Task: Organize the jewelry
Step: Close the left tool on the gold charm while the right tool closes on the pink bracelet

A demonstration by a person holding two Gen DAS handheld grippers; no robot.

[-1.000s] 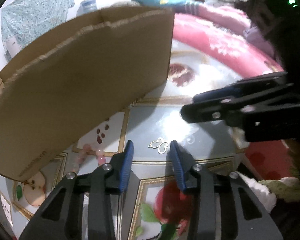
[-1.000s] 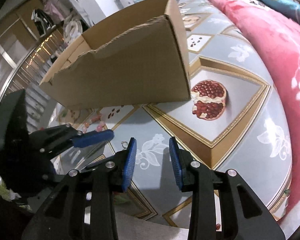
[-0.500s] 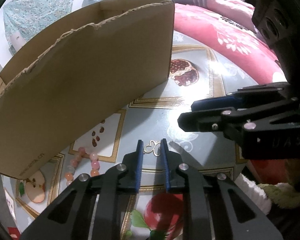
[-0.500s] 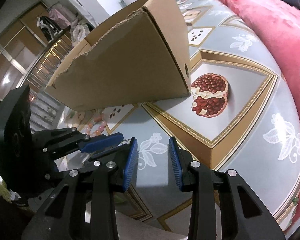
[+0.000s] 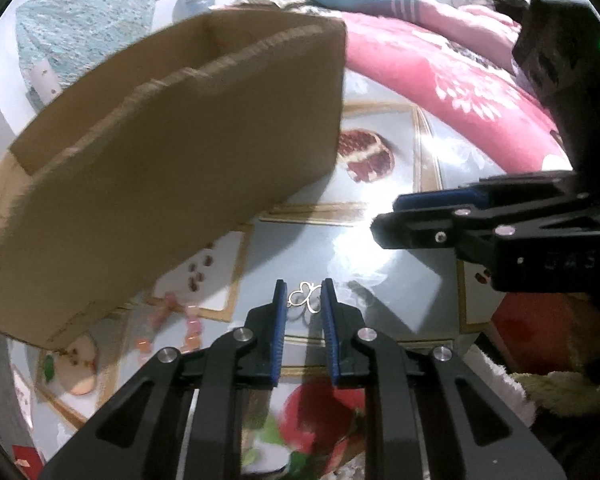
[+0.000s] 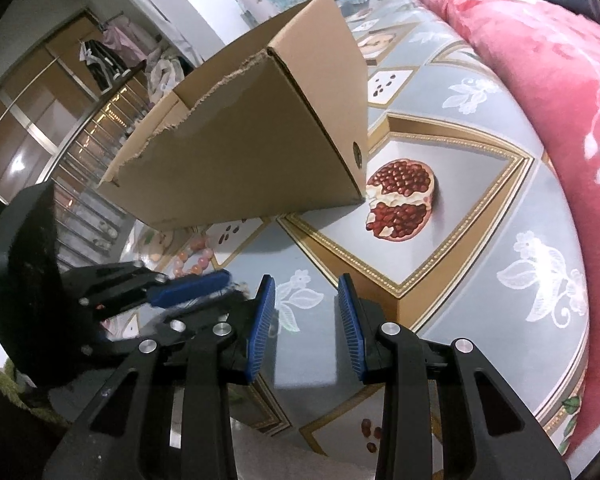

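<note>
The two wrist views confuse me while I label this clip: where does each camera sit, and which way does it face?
Left wrist: sits on the left gripper, looking along its fingers at a butterfly charm between the tips; the right gripper enters from the right.
Right wrist: sits on the right gripper, open above the printed tablecloth; the left gripper enters from the left.
Shared: the cardboard box, the pink bead bracelet, the printed pomegranate.

Bracelet before box (touching?)
</note>
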